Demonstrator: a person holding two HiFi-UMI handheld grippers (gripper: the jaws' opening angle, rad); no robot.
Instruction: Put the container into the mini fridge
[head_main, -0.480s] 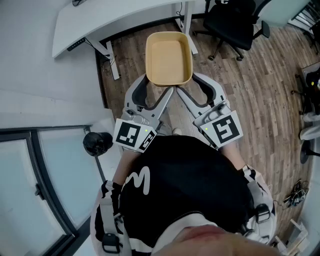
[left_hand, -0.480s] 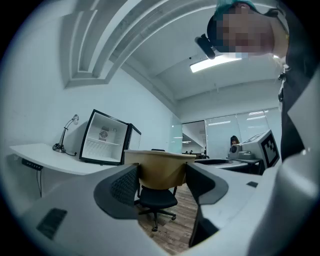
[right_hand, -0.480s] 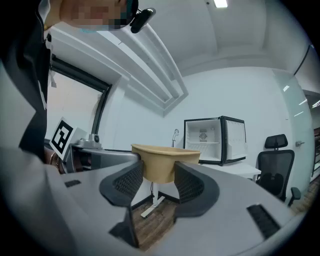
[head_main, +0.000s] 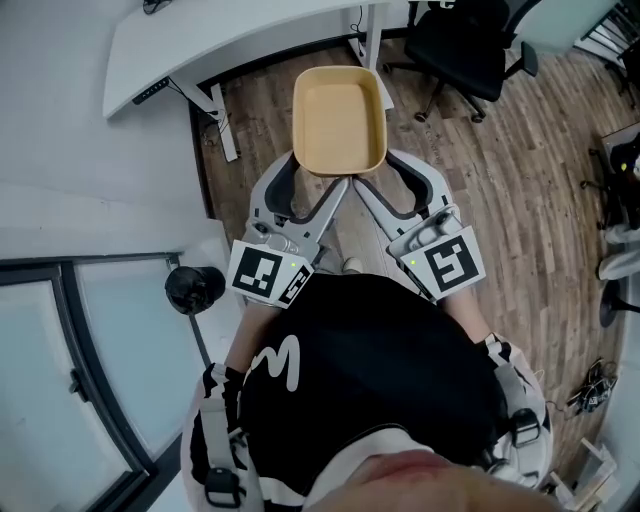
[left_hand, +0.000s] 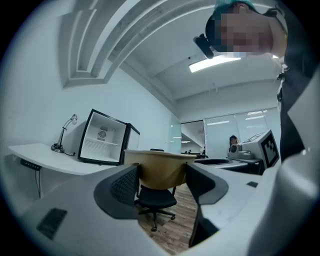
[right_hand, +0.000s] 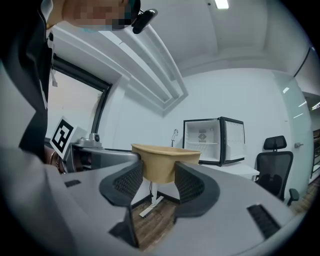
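A person in a black top stands on brown wood-plank flooring (head_main: 500, 160), carrying a tan, matte, rounded-rectangular plastic container (head_main: 338, 118) in the air with two hand-held tongs. The shallow tub, smooth-walled with a rolled rim and nothing inside it, is gripped at its near end. The left gripper (head_main: 312, 182) and the right gripper (head_main: 376, 172) converge on that end from either side, each grey and curved with a marker cube at its rear.

In the left gripper view, the left gripper (left_hand: 162, 180) has its dark, ribbed pads spread wide and pressed against the container (left_hand: 159, 167), which fills the gap between them. The right gripper view shows the right gripper (right_hand: 159, 181) pinching the container (right_hand: 165, 162) in the same way.

Beyond the tub, a black box-shaped mini fridge (left_hand: 102, 137) with a white interior and a wire shelf stands open on a white desk (left_hand: 45, 157), near a slim desk lamp (left_hand: 65, 132) at the desk's left end. The fridge (right_hand: 212, 141) also shows in the right gripper view. A black mesh-backed swivel chair (head_main: 470, 45) stands on the floor beside the desk (head_main: 230, 35).
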